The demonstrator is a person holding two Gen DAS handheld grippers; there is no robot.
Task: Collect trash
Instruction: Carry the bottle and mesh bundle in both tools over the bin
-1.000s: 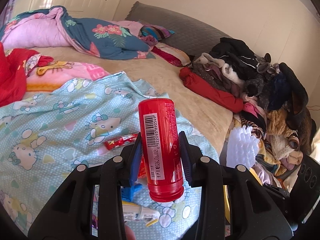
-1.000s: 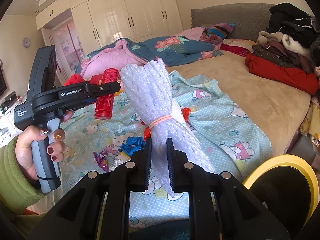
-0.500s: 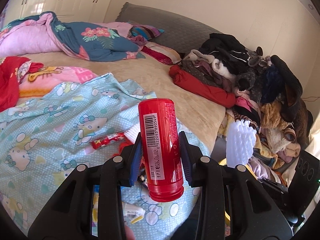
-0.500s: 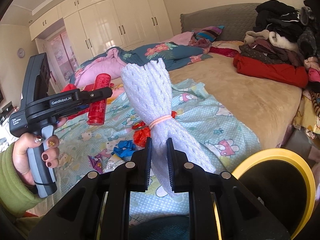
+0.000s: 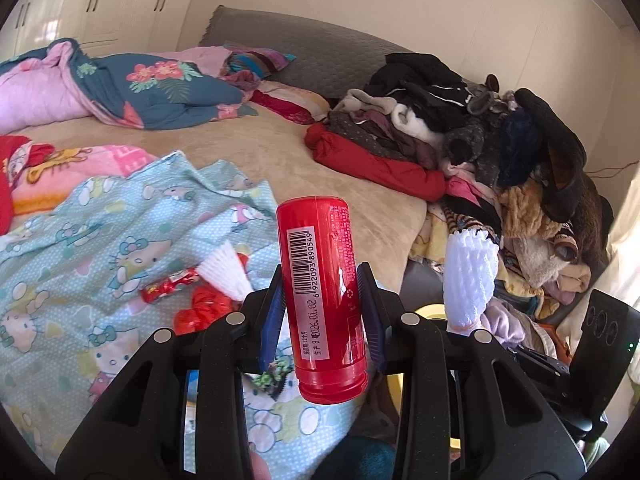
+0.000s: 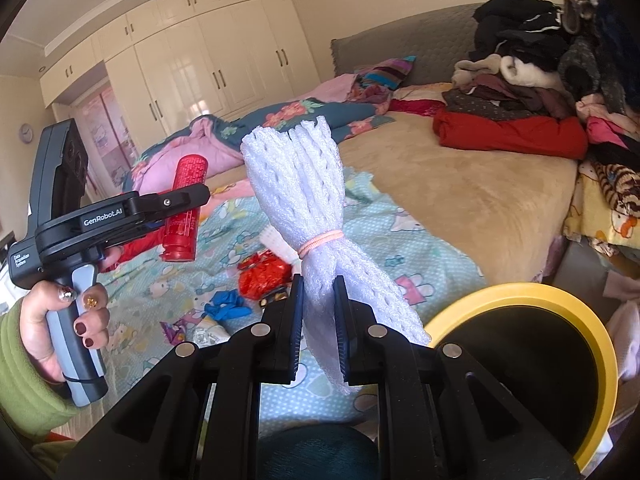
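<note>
The left gripper's fingers [image 5: 273, 320] pinch a red bottle [image 5: 323, 296]; the right gripper's fingers [image 6: 296, 320] pinch a foam net bundle [image 6: 308, 216], both lifted for the yellow bin [image 6: 600, 360] just right of them.

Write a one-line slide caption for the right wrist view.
Right gripper clamps a white foam net bundle beside the yellow-rimmed bin; the left gripper holds a red bottle.

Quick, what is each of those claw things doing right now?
Left gripper: jaws shut on the red bottle.
Right gripper: jaws shut on the white foam net.
</note>
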